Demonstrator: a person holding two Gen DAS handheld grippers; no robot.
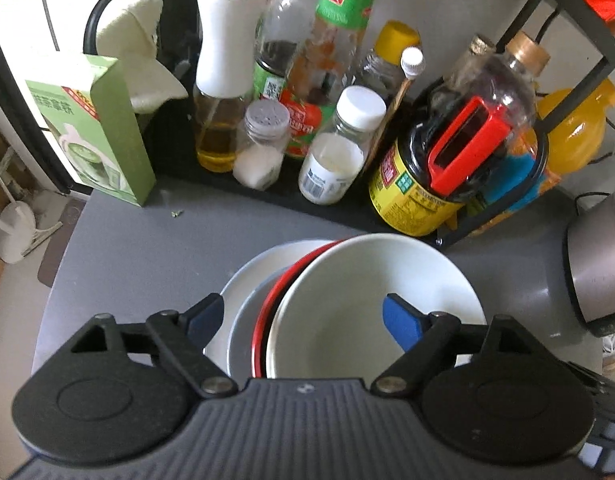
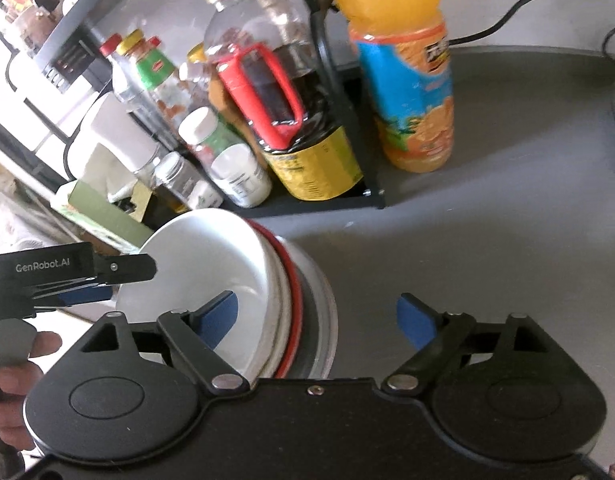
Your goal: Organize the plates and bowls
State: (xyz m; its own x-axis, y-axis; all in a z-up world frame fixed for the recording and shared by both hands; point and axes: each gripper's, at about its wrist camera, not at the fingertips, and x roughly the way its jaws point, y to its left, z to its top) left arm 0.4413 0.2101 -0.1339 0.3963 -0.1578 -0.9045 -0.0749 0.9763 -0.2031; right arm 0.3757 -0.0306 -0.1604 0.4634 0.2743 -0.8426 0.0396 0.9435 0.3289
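grey counter (image 2: 487,240) bears tilted bowl stack (image 1: 371,296); left tongs (image 1: 303,320) and right tongs (image 2: 319,320) released

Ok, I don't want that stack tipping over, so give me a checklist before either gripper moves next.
1. Left gripper open: ok, jaws spread with one finger in the white bowl and one outside the stack.
2. Right gripper open: ok, jaws wide, one finger in the bowl, the other over bare counter.
3. Stack nested squarely: not ok, the white bowl sits off-centre over the red-rimmed bowl and the plate.
4. Stack level: cannot tell, the views disagree.
5. Clearance from the condiment rack: ok, a strip of counter shows between.
6. Grippers apart from each other: ok in the right wrist view.
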